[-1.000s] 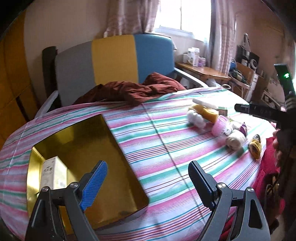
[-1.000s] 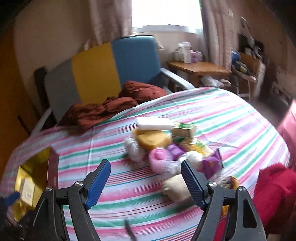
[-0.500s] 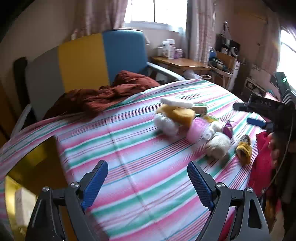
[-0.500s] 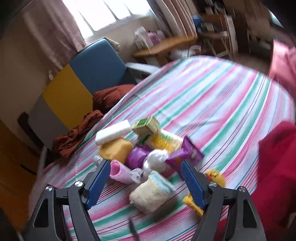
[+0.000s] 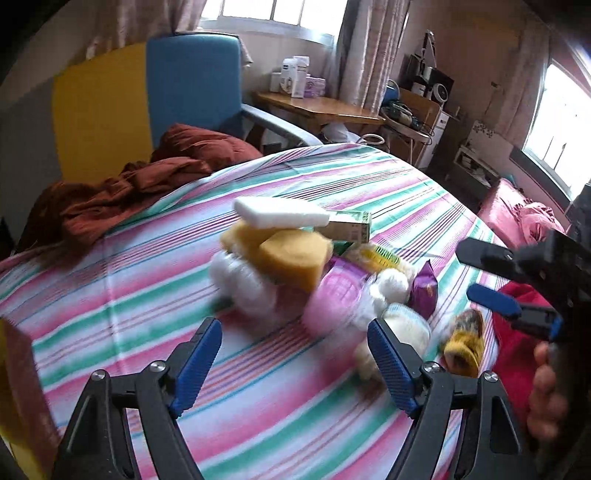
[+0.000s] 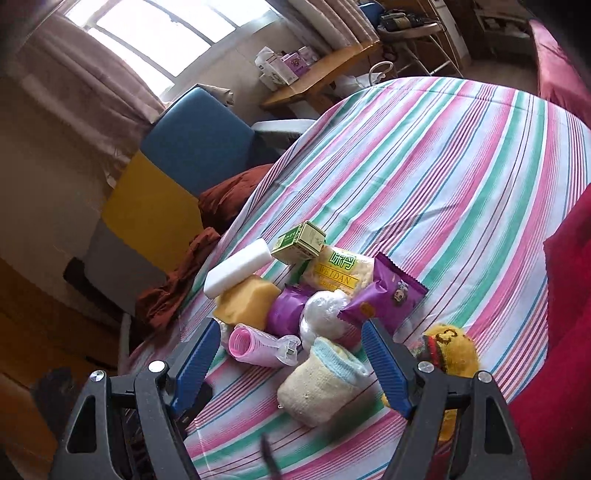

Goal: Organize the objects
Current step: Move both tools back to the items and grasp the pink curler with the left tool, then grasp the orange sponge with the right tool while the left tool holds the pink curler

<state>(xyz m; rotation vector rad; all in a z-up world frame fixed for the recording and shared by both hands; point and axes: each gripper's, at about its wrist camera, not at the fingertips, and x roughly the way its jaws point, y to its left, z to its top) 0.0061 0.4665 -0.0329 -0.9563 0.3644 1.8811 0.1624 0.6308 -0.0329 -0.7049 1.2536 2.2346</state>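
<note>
Bare striped cloth [image 6: 461, 177] lies open beyond the crowded pile [image 6: 317, 295]; brown blanket [image 5: 122, 192] flanks it.

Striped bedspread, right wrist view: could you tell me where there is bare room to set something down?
The striped bedspread lies bare beyond the green box, out to its far edge. Crowded: the pile from the white sponge to the yellow sock.

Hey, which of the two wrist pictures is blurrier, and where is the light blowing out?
Left wrist view: the pile is motion-smeared, worst on the pink roller; window at right glares. Right wrist view: the pile is sharp, snack print on the yellow packet legible; window at top left overexposed.
</note>
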